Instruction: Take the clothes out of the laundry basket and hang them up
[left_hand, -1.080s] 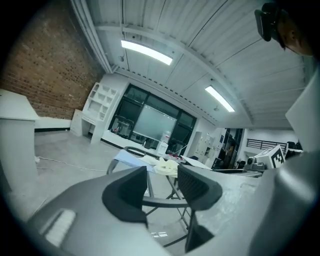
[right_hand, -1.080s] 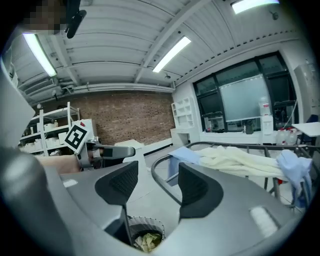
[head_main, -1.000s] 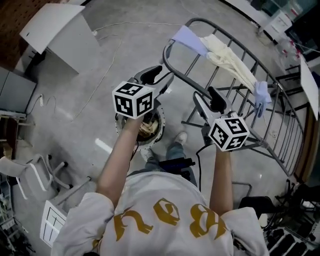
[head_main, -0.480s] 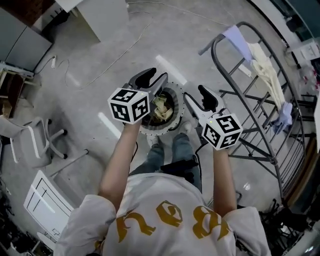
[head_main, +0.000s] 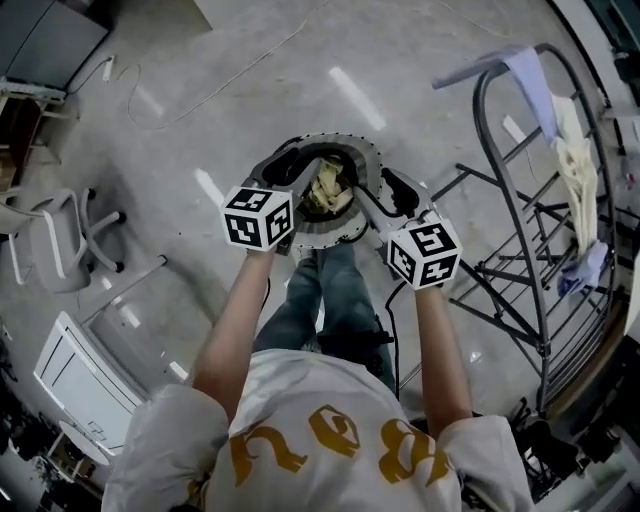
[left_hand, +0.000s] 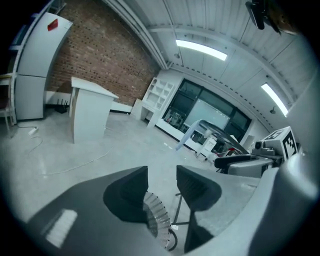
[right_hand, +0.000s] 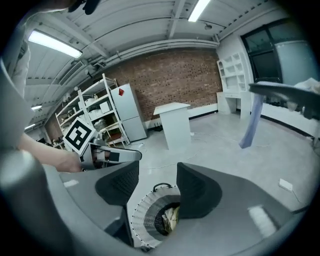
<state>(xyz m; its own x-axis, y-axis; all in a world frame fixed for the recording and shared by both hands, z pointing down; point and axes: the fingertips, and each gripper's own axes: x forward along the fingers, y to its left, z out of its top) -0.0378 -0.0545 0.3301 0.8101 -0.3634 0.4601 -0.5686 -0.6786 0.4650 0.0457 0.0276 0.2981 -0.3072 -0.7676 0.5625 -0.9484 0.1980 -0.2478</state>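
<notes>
A round white laundry basket (head_main: 352, 158) stands on the floor in front of the person's legs, with yellowish clothes (head_main: 325, 188) inside. My left gripper (head_main: 292, 165) hangs open over the basket's left rim, nothing between its fingers. My right gripper (head_main: 392, 188) is open over the right rim, also empty. In the right gripper view the basket (right_hand: 145, 220) and the clothes (right_hand: 170, 217) lie below the open jaws. In the left gripper view only the basket's rim (left_hand: 157, 225) shows. At the right stands a metal drying rack (head_main: 540, 300) with a lavender cloth (head_main: 525, 75), a cream cloth (head_main: 575, 160) and a blue cloth (head_main: 585, 270).
An office chair (head_main: 50, 250) and a white panel (head_main: 90, 370) are on the left, and a cable (head_main: 200, 100) runs over the concrete floor. A white stand (right_hand: 175, 122), a fridge (right_hand: 131, 117) and shelves (right_hand: 95, 120) are against the brick wall.
The head view has swung from the rack to the basket. Both grippers have moved from in front of the rack to just over the basket's rim, still open and empty.
</notes>
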